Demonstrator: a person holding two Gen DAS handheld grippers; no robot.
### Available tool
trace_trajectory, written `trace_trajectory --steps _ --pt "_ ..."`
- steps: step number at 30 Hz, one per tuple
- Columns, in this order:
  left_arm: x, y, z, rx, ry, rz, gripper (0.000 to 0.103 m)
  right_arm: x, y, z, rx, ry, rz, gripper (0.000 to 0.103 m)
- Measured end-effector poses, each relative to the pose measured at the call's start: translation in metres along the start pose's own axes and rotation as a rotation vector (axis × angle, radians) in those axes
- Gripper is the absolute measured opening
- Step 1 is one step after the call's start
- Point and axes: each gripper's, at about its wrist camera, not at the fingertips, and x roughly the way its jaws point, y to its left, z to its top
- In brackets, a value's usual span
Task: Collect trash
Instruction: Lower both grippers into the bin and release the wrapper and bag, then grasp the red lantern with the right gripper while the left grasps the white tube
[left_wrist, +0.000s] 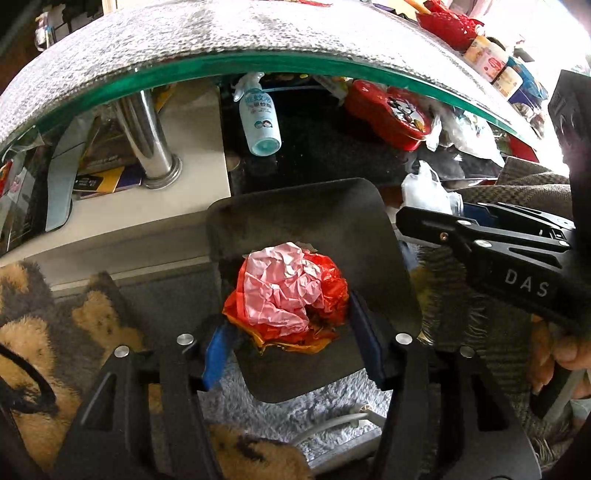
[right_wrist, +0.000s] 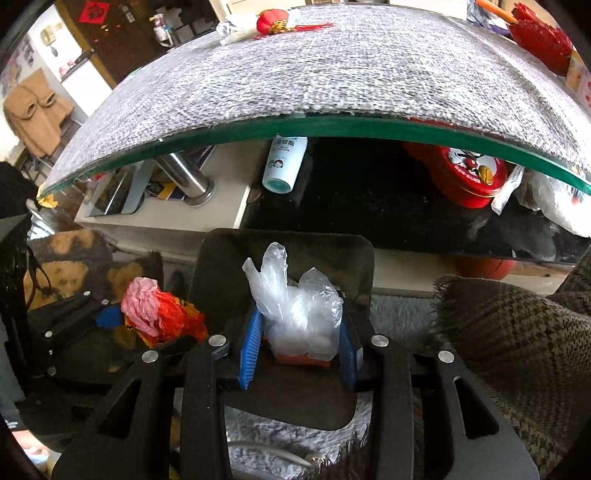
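Left tool (left_wrist: 291, 343): blue pads part-open around a crumpled pink and red-orange wad of wrapping (left_wrist: 288, 295). Left pad looks to touch the wad's lower left edge; right pad sits just beside it, contact unclear. Cannot tell if the wad is actually gripped or only resting between the pads. The wad is a rough ball with no clear long axis; the pink face is turned up and away from the camera, the orange folds underneath. It sits over a black curved bin (left_wrist: 295, 218), whose open mouth faces up.

Right tool (right_wrist: 299, 350): pads part-open, either side of a clear plastic bag (right_wrist: 299, 310) bunched over something orange at its base. The bag's long axis is upright, with its twisted ends pointing up and slightly left. Both pads lie against the bag's lower sides; how firm the hold is cannot be told. Behind it stands the black bin (right_wrist: 332, 251).

In the right wrist view, the left tool and its wad appear just left of the bag.

Beyond: glass-edged desk (left_wrist: 221, 33) with a grey woven cover; on the shelf beneath, a spray bottle (left_wrist: 258, 122) lying nozzle away, and a red tin (left_wrist: 391, 114). Grey shaggy rug (left_wrist: 314, 406) below.
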Motion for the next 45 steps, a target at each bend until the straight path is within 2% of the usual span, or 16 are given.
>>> trace_trajectory --steps 2,6,13,20,28,34,40,45 --pt "0.000 0.001 0.000 -0.006 0.003 0.003 0.059 -0.001 -0.001 0.000 0.008 -0.004 0.001 0.050" --pt "-0.002 0.000 0.000 -0.004 0.000 0.001 0.070 -0.002 -0.003 0.000 0.017 -0.011 0.005 0.055" --pt "-0.006 0.001 0.001 -0.012 -0.002 0.011 0.079 -0.007 -0.009 0.001 0.052 -0.026 0.000 0.063" --pt "-0.032 0.002 0.010 -0.050 -0.039 -0.007 0.095 -0.028 -0.017 0.011 0.108 -0.066 0.007 0.084" --pt "-0.075 0.002 0.035 -0.039 -0.101 0.001 0.095 -0.069 -0.014 0.043 0.084 -0.155 0.029 0.084" --pt "-0.101 0.013 0.069 -0.018 -0.159 0.057 0.095 -0.089 -0.009 0.082 0.040 -0.218 0.019 0.084" --pt "-0.110 0.028 0.116 -0.003 -0.204 0.094 0.095 -0.086 -0.006 0.125 -0.009 -0.244 0.008 0.084" --pt "-0.101 0.043 0.162 -0.011 -0.216 0.090 0.095 -0.066 -0.004 0.166 -0.041 -0.241 0.006 0.084"
